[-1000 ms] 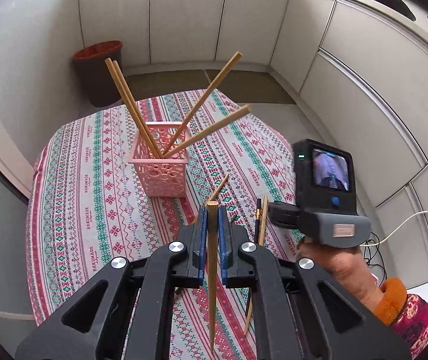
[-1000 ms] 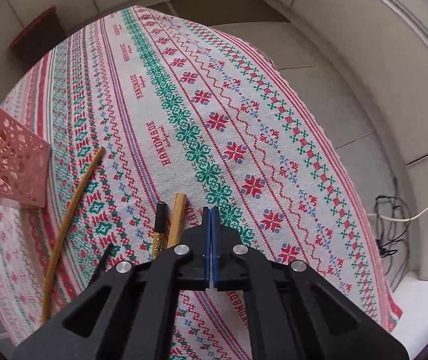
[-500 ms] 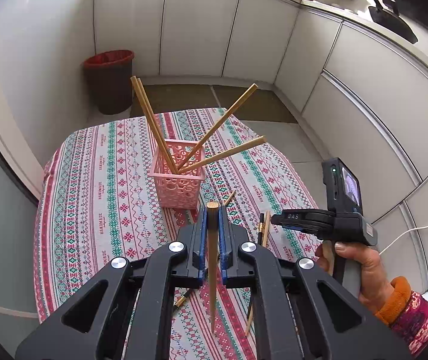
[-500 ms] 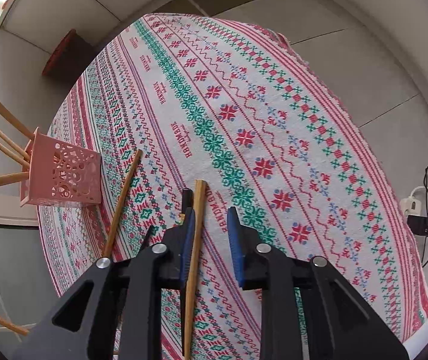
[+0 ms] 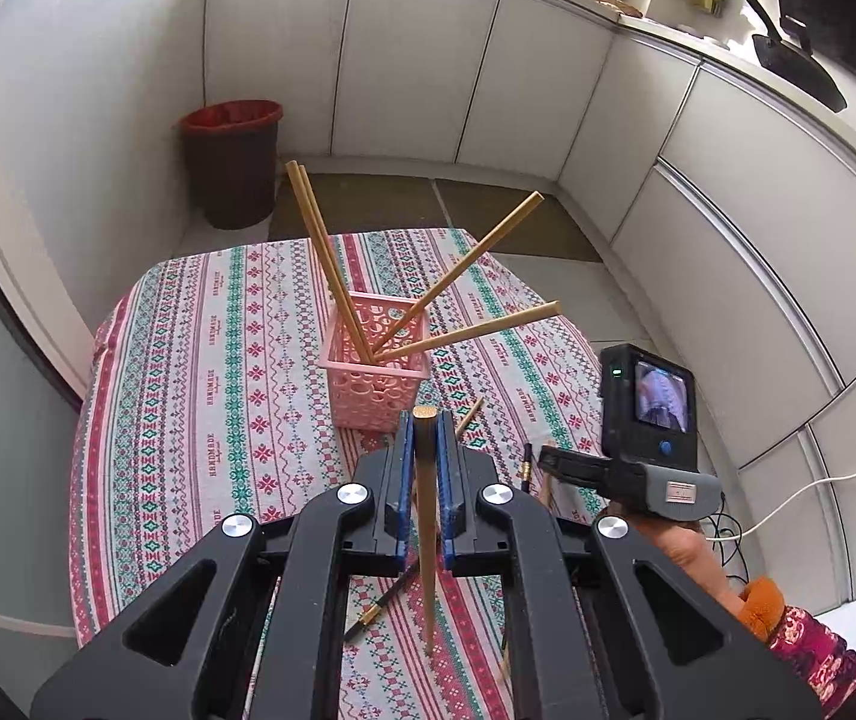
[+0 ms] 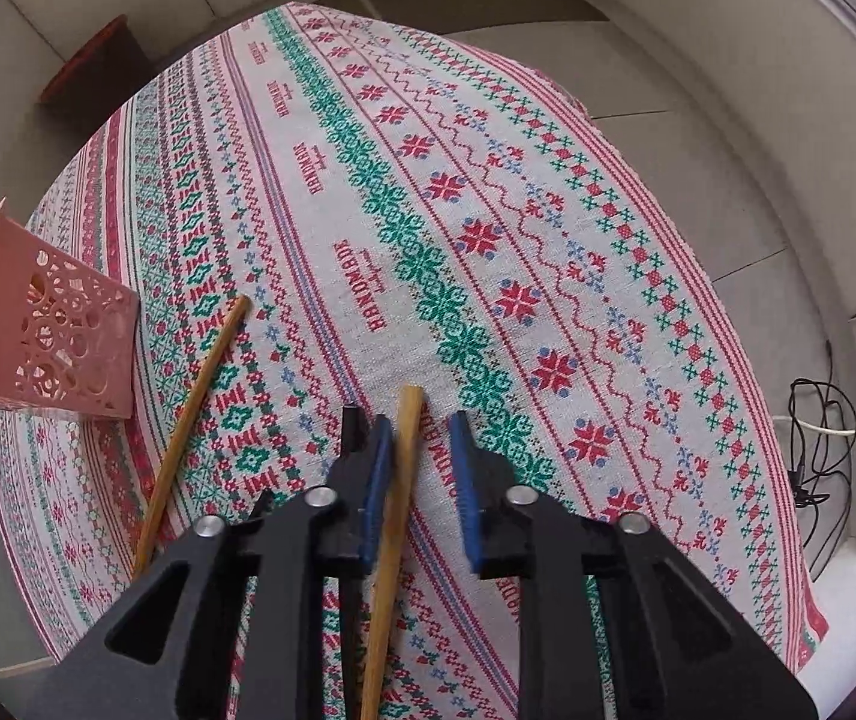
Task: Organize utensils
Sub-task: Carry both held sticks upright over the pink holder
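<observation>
Only left view: pink basket (image 5: 376, 369), left gripper (image 5: 426, 432) clamping chopstick (image 5: 427, 516)

Both views are bright with even daylight. The strongest light enters above the cabinets (image 5: 416, 54), where the upper left of the left view is blown out. Shadows beside the pink basket (image 5: 377, 369) on the table (image 5: 200, 372) are soft and faint. Fisheye distortion bends the cabinets heavily; dark vignetting rings both views. The chopstick (image 6: 395, 516) in the right view shows slight motion blur.
</observation>
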The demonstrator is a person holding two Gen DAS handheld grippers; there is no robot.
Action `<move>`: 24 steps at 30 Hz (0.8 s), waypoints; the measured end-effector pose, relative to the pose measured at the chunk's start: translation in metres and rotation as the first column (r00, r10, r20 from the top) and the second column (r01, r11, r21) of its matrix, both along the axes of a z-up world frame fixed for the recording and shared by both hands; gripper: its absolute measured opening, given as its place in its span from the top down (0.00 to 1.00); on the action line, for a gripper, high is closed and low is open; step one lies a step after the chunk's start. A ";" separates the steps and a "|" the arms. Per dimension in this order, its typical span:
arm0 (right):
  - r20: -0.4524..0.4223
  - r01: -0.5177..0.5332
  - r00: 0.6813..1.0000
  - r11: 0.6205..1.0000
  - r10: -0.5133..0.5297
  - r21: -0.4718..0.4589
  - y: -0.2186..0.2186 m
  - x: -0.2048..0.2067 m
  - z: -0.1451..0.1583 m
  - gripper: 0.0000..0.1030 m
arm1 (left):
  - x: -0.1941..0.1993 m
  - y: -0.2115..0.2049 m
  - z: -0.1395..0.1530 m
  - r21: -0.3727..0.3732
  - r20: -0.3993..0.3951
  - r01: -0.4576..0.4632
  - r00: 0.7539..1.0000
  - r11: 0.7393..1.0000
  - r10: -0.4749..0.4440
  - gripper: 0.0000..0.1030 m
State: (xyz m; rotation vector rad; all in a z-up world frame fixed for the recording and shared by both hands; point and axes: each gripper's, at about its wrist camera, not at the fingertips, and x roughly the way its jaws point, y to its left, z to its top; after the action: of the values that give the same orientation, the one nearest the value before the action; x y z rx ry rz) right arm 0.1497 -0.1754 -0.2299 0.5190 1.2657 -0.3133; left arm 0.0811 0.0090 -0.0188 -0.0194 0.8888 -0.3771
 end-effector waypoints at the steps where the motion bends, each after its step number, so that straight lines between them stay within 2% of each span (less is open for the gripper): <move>1: 0.013 0.018 1.000 0.999 -0.019 0.036 -0.006 -0.004 0.000 0.93 | 0.000 0.002 0.000 -0.001 0.002 -0.004 1.000 1.000 0.004 0.94; 6: 0.106 0.041 0.993 0.995 -0.051 0.092 -0.023 -0.028 0.032 0.93 | -0.005 0.011 0.013 -0.017 0.030 -0.019 0.999 1.000 0.019 0.94; 11: 0.252 -0.027 0.968 0.998 0.010 0.062 -0.023 -0.061 0.094 0.93 | -0.015 0.013 0.026 -0.015 0.068 -0.016 0.998 1.000 0.017 0.94; 18: 0.448 -0.161 0.882 0.987 0.147 -0.007 -0.003 -0.115 0.181 0.93 | -0.028 0.024 0.047 -0.014 0.131 -0.041 0.990 0.999 0.042 0.94; 24: 0.585 -0.235 0.792 0.972 0.174 0.029 0.007 -0.139 0.245 0.93 | -0.034 0.032 0.079 -0.030 0.206 -0.066 0.976 0.997 0.071 0.94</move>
State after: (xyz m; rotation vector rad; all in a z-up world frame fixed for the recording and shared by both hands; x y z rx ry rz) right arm 0.0112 -0.1689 0.0149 0.5056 0.7270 0.0990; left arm 0.0475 0.0407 0.0600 -0.0316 0.6756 -0.3182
